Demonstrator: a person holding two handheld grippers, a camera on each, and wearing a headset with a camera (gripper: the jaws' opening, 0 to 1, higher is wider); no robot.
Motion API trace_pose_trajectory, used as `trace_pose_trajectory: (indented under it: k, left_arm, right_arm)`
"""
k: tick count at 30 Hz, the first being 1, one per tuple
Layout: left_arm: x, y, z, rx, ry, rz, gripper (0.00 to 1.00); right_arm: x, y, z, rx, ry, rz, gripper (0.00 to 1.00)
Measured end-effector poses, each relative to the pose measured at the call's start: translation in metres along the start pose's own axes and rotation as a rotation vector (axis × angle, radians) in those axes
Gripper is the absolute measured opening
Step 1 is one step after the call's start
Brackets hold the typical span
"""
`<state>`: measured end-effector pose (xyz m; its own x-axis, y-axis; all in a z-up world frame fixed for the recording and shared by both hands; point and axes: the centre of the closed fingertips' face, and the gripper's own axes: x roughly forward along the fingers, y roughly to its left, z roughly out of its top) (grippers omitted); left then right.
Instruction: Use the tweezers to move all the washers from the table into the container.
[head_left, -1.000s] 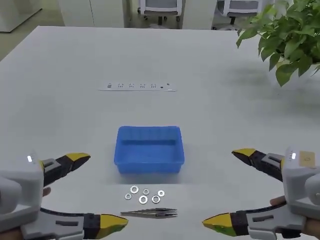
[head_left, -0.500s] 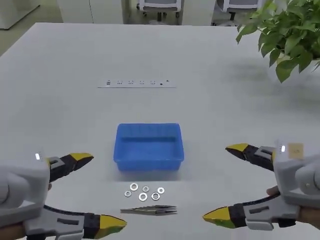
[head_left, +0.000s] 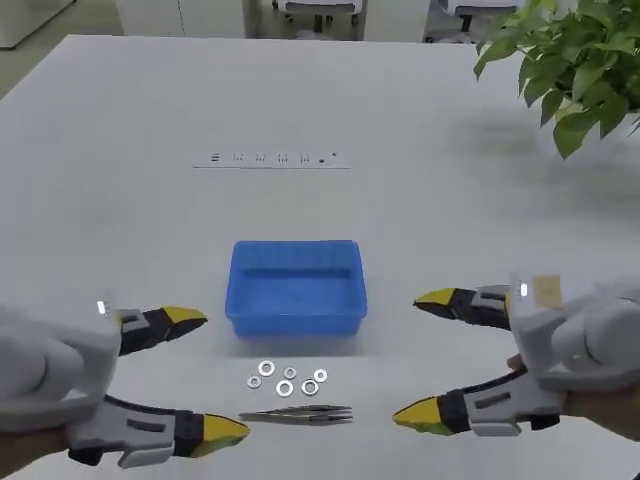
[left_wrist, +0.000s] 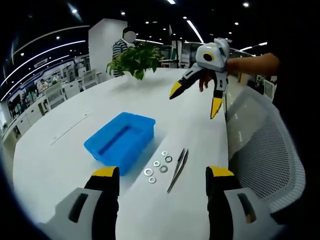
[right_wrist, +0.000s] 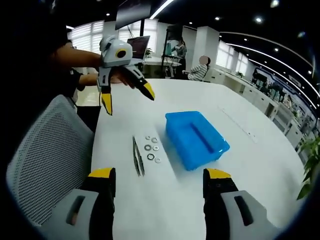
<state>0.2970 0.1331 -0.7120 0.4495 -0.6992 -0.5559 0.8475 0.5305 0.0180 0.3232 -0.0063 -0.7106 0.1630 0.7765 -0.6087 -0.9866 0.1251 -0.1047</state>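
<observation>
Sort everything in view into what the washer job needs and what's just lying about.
For the job:
washers
tweezers
blue container
left hand-held gripper, open
right hand-held gripper, open

Lying about:
potted plant
power strip
mesh chair

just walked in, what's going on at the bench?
A person holds the left hand-held gripper and the right hand-held gripper above the table, both open and holding nothing. Between them, the tweezers lie flat and untouched at the near edge. Six washers sit loose between the tweezers and the blue container. No washer is visible inside the container, so the transfer has not yet started.
</observation>
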Motion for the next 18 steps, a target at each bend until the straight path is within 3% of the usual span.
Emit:
trace_pose_trajectory:
  k: [13, 16, 18]
  left_arm:
    - [0.021, -0.008, -0.015, 0.088, 0.081, -0.099, 0.55]
    - [0.024, -0.008, -0.028, 0.138, 0.158, -0.125, 0.50]
    - [0.027, -0.008, -0.028, 0.137, 0.159, -0.128, 0.46]
  right_arm:
    - [0.026, 0.016, -0.004, -0.128, 0.047, 0.142, 0.53]
    - [0.033, 0.022, -0.009, -0.171, 0.075, 0.176, 0.49]
    - [0.037, 0.025, -0.012, -0.199, 0.096, 0.198, 0.46]
